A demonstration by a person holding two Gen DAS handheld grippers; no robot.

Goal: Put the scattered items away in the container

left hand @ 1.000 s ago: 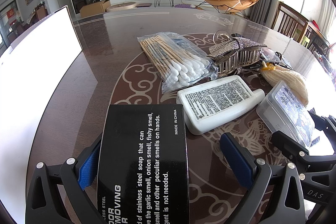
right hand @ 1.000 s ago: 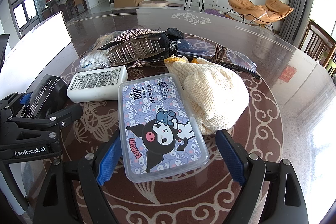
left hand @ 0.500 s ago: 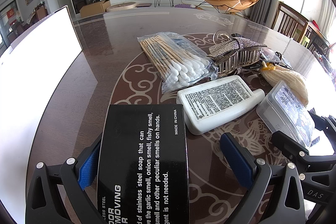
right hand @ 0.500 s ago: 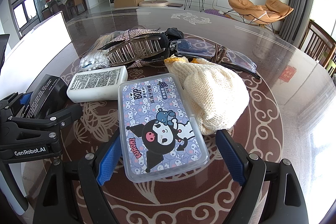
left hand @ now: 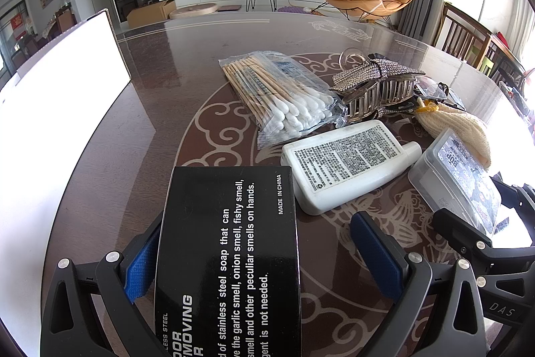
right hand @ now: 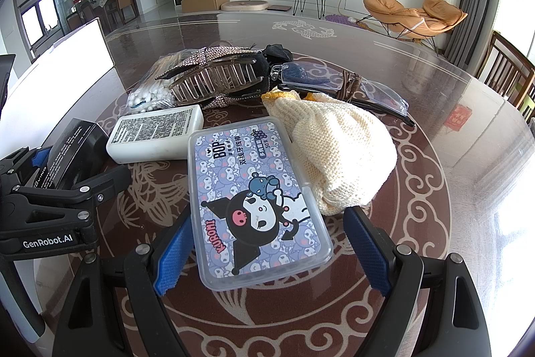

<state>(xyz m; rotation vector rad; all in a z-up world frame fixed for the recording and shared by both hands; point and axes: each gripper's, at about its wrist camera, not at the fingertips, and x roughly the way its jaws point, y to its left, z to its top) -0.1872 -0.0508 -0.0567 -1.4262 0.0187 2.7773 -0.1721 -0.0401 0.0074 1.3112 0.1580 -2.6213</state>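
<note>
Nothing has moved since the earlier frames. Left tongs [left hand: 257,260] apart, straddling black soap box [left hand: 230,256] near left on the bench [left hand: 160,109]: stiff card, light; grip its long sides. Right tongs [right hand: 272,251] apart around floss-pick case [right hand: 257,199], near centre: slick, rigid plastic; pinch the long edges. White container [left hand: 63,82] stands left.

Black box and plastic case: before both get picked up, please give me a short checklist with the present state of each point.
1. Black box lies between the left hand-held gripper fingers: ok.
2. Left jaws closed on box: not ok, gap on the right side.
3. Plastic case sits between the right hand-held gripper fingers: ok.
4. Right jaws closed on case: not ok, both open.
5. Case free of the knitted pouch: cannot tell, they look touching.
6. Container location: cannot tell.
</note>
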